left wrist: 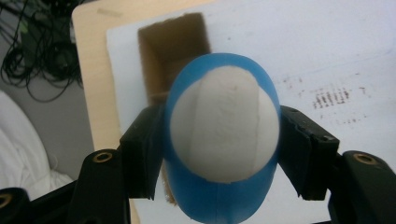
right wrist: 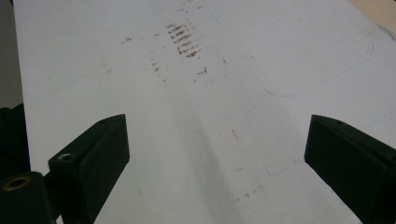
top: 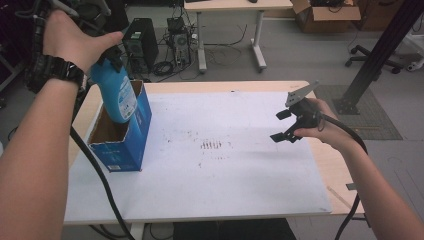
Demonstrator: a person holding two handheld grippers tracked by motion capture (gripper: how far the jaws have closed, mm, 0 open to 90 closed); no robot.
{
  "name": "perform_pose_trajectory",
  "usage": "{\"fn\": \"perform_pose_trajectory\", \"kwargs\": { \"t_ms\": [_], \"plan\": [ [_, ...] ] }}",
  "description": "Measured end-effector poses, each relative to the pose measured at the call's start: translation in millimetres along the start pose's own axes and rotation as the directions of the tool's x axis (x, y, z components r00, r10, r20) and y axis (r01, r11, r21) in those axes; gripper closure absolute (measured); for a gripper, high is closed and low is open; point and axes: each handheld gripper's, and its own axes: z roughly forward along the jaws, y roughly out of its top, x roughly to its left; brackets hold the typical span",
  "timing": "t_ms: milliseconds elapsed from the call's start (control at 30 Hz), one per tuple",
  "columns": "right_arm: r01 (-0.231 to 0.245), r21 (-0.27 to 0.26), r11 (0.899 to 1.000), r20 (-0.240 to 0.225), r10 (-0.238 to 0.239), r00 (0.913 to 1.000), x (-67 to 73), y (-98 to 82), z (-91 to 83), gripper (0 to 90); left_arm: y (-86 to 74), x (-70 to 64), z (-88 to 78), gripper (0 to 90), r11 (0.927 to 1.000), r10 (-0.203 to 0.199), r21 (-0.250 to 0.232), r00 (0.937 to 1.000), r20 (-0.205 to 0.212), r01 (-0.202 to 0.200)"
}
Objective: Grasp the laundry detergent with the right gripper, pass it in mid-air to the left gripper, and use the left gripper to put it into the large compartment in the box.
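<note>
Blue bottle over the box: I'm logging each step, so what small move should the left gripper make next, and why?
Probably lower it straight down. The left gripper is shut on the blue bottle, whose base already sits in the mouth of the open blue box, above the box's brown cavity. The right gripper is open and apart from it.

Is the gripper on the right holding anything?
No: in the right gripper view the right gripper has its fingers spread wide apart, with just the bare white board between them.
</note>
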Motion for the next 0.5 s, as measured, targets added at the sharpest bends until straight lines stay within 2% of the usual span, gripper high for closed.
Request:
{"fn": "perform_pose_trajectory", "kwargs": {
  "t_ms": [233,500],
  "plan": [
    [-0.025,0.005,1.0,0.019,0.025,0.9995,-4.6,-17.1,-9.6,7.1,-10.1,17.7,17.3,38.0,0.9976,-0.068,0.013,0.9977,0.008,0.068],
    [-0.037,0.004,0.999,0.024,0.037,0.999,-6.4,-26.9,-13.6,7.2,-23.1,25.7,51.3,38.0,0.9941,-0.097,0.05,0.9953,0.0,0.097]
  ]
}}
